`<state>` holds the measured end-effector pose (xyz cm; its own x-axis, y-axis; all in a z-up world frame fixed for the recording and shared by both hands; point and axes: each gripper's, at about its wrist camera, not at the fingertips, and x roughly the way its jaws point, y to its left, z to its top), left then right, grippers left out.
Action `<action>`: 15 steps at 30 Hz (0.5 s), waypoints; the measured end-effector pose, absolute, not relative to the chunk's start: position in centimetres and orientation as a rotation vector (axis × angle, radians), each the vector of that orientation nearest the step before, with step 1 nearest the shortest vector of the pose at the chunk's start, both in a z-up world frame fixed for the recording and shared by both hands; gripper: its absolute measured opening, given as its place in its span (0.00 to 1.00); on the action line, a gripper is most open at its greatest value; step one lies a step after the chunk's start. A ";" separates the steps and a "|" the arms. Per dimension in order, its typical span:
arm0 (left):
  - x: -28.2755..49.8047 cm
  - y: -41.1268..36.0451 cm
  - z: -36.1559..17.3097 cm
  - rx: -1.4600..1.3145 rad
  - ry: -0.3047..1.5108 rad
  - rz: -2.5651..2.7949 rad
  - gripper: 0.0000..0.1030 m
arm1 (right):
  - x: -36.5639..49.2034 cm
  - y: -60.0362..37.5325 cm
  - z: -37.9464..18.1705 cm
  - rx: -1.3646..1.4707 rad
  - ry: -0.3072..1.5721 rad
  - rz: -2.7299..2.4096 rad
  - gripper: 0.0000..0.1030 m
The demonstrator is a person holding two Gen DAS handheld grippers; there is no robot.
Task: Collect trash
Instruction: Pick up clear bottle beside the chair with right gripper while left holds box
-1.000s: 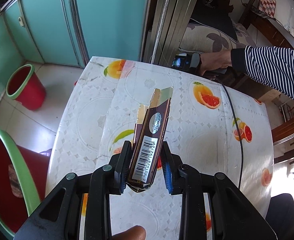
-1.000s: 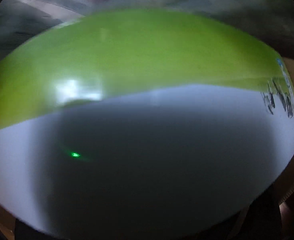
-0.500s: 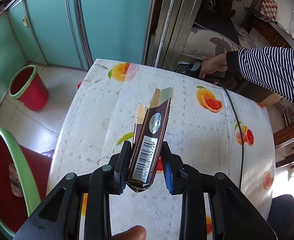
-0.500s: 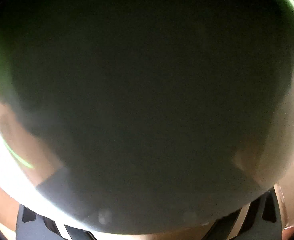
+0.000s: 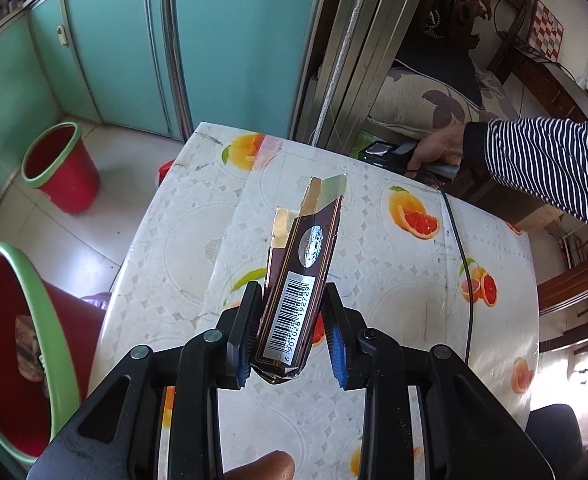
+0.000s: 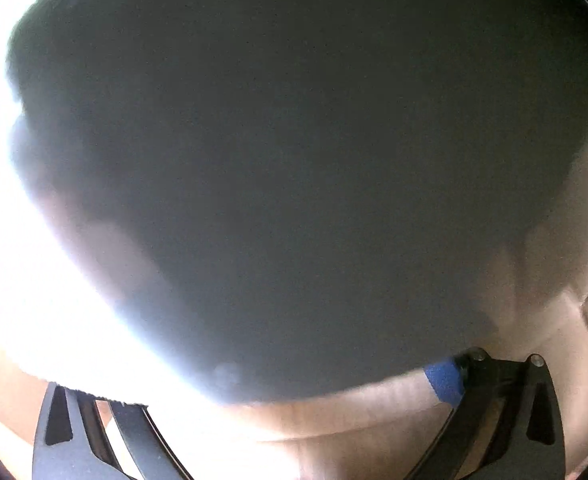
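Note:
My left gripper [image 5: 292,332] is shut on a brown cigarette pack [image 5: 298,292] with a barcode and a torn gold top, held above the fruit-print table [image 5: 394,272]. A red bucket with a green rim [image 5: 10,344] stands on the floor at the lower left, with some trash inside. In the right wrist view a large dark, blurred object [image 6: 294,160] fills the frame right against the lens, between the widely spread fingers [image 6: 446,380]. The right gripper [image 5: 386,154] shows in the left wrist view, held past the table's far edge by a striped-sleeved arm; its jaws are hidden there.
A second red bucket [image 5: 60,168] stands farther back on the floor at left. Teal cabinet doors [image 5: 134,40] line the back. A black cable [image 5: 458,256] runs across the table's right side. A cushioned wooden chair [image 5: 446,80] stands behind the table.
The left gripper with the pack has drawn back and up a little from the table. The right gripper moved away past the far edge; its view went from a green-white object to dark.

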<state>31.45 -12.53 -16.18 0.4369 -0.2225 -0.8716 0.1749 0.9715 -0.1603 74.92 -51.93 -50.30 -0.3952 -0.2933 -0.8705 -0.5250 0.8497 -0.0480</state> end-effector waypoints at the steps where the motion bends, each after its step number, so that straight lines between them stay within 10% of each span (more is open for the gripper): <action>1: 31.4 -12.5 -16.1 -0.054 1.091 -0.244 0.28 | 74.6 -51.7 -49.5 -0.625 1.937 0.298 1.00; 11: 31.3 -12.0 -16.2 -0.074 1.058 -0.209 0.29 | 75.9 -51.5 -46.5 -0.527 1.921 0.253 0.90; 13: 31.3 -12.0 -16.3 -0.076 1.057 -0.204 0.29 | 76.4 -50.8 -45.6 -0.460 1.947 0.289 0.01; 15: 31.2 -12.1 -16.2 -0.066 1.047 -0.202 0.29 | 76.7 -50.2 -44.2 -0.494 1.943 0.250 0.00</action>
